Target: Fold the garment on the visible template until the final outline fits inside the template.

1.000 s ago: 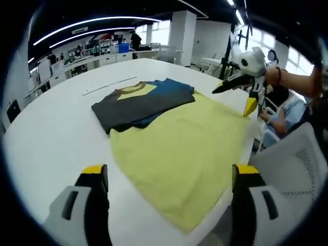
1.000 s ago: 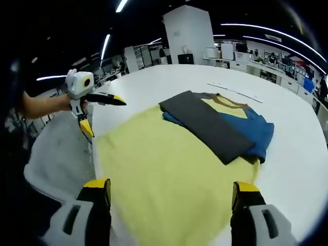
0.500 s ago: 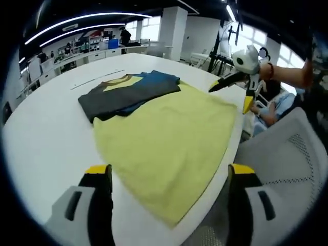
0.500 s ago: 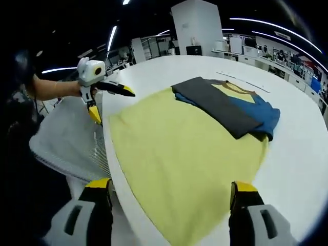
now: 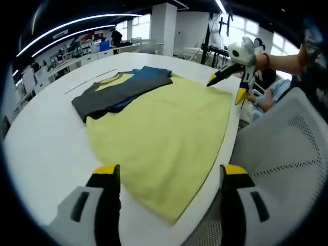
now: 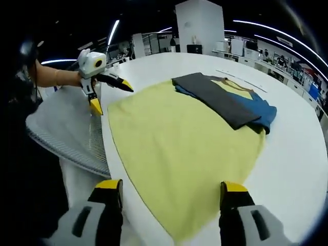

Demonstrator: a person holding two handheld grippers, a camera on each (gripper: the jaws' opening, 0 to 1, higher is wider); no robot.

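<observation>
2 grippers, left gripper (image 5: 165, 177) and right gripper (image 6: 167, 192), both spread wide, holding nothing. Folded garment (image 5: 123, 89) at yellow template's (image 5: 164, 133) far end, mid-table (image 5: 41, 138).

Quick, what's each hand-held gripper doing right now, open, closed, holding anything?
Left hand-held gripper: open, holding nothing, above the yellow cloth.
Right hand-held gripper: open, holding nothing.

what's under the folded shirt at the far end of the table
The folded shirt lies partly on the far edge of the yellow cloth and partly on the white table. How far the cloth runs beneath it is covered, and so is anything else under there.
</observation>
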